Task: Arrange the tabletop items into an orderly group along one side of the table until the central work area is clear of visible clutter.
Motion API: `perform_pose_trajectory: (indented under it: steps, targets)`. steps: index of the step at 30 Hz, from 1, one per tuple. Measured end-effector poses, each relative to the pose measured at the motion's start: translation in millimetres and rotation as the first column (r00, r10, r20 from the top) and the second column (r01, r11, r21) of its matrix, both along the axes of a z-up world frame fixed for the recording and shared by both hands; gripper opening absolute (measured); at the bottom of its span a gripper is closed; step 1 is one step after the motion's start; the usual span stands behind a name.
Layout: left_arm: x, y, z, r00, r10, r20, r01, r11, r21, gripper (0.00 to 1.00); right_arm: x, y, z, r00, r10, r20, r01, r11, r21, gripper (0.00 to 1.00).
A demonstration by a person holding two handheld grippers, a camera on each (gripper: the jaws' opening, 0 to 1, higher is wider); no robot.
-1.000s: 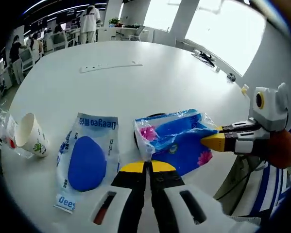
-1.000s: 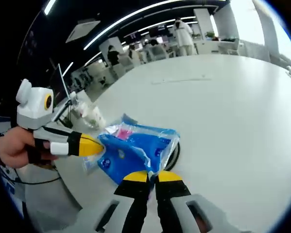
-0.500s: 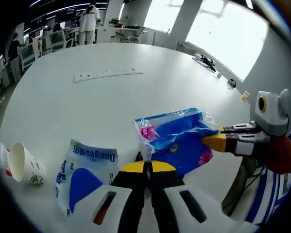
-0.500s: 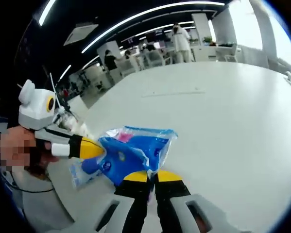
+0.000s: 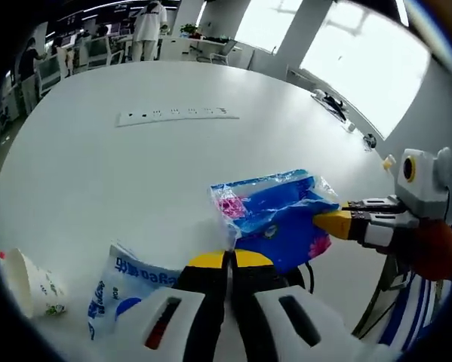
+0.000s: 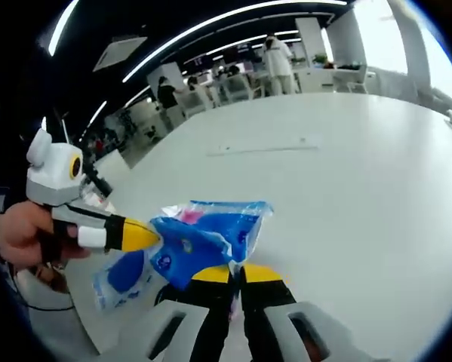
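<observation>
Now the blue plastic packet [image 5: 278, 219], crinkled and clear at its edges with pink flower prints, hangs stretched above the white bench [image 5: 135, 166], the left tongs [image 5: 227, 258] clamped shut on one corner and the right tongs [image 5: 325, 221] pinched shut on the opposite end. Since a second ago it has been lifted off the bench. In the left gripper view the flat blue-and-white pouch [image 5: 124, 290] and the paper cup [image 5: 31, 285] have slid lower and leftward.
</observation>
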State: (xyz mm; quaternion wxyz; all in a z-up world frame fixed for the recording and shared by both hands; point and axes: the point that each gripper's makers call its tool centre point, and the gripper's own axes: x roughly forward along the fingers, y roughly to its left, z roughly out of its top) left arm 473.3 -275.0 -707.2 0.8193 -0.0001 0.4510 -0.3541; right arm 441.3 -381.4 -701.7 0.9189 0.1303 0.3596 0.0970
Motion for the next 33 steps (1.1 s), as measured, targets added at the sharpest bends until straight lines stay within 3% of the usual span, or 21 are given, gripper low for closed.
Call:
perform_pose_trajectory:
  steps: [7, 16, 21, 33]
  targets:
    - [17.8, -7.7, -12.2, 0.997, 0.067, -0.029, -0.068, 0.997, -0.022, 0.0, 18.7, -8.8, -13.3, 1.0, -0.016, -0.017, 0.016, 1.0, 0.002, 0.0]
    - [10.6, -14.8, -35.1, 0.997, 0.059, -0.05, -0.059, 0.998, 0.008, 0.0, 22.3, -19.2, -30.0, 0.999, -0.038, -0.034, 0.038, 0.999, 0.004, 0.0]
    - [3.6, -14.9, -45.3, 0.998, 0.048, -0.049, -0.046, 0.998, 0.043, 0.0, 18.6, -17.6, -38.3, 0.999, -0.023, -0.046, 0.022, 1.0, -0.005, 0.0]
    - [-9.9, -16.3, -47.3, 1.0, 0.005, -0.026, -0.003, 0.998, 0.067, 0.0, -2.2, -19.9, -51.1, 0.997, -0.037, -0.066, 0.038, 0.999, 0.011, 0.0]
